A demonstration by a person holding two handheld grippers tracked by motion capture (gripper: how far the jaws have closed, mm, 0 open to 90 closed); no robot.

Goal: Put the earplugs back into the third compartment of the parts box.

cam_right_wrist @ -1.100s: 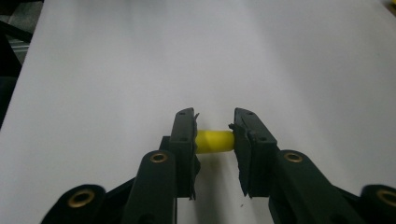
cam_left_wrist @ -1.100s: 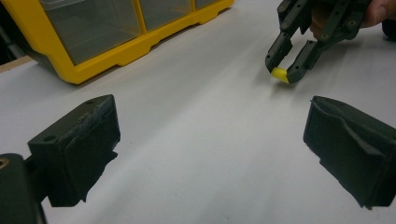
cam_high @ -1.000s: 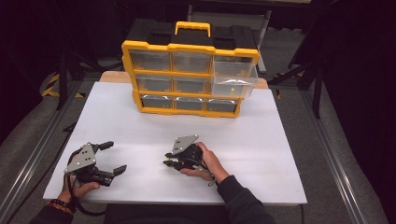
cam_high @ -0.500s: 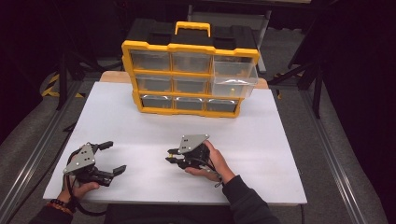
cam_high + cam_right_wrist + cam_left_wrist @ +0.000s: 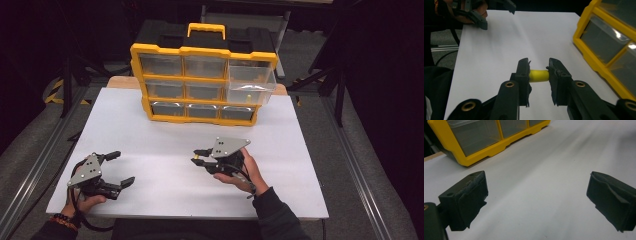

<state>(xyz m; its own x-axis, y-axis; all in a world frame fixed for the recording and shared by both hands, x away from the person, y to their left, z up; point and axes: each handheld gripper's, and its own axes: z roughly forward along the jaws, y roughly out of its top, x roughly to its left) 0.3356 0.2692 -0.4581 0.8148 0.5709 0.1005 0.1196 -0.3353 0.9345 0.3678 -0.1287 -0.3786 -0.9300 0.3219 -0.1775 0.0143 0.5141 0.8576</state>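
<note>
right hand-held gripper (image 5: 538, 75) clenched on small yellow cylinder (image 5: 538, 75), axis crosswise between jaws | pulled-out drawer (image 5: 250, 84) of yellow organizer (image 5: 202, 82) ahead, nearer right | left hand-held gripper (image 5: 536, 202) released, empty, over desk (image 5: 150, 145)

Bright, evenly lit white table (image 5: 165, 130) against dark surroundings; soft focus, glare on drawer fronts (image 5: 621, 35).

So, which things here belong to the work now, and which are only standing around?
In use:
- right gripper, shut on the small yellow piece
- yellow drawer organizer, one drawer pulled out

Idle:
- left gripper, open and holding nothing
- white table
</note>
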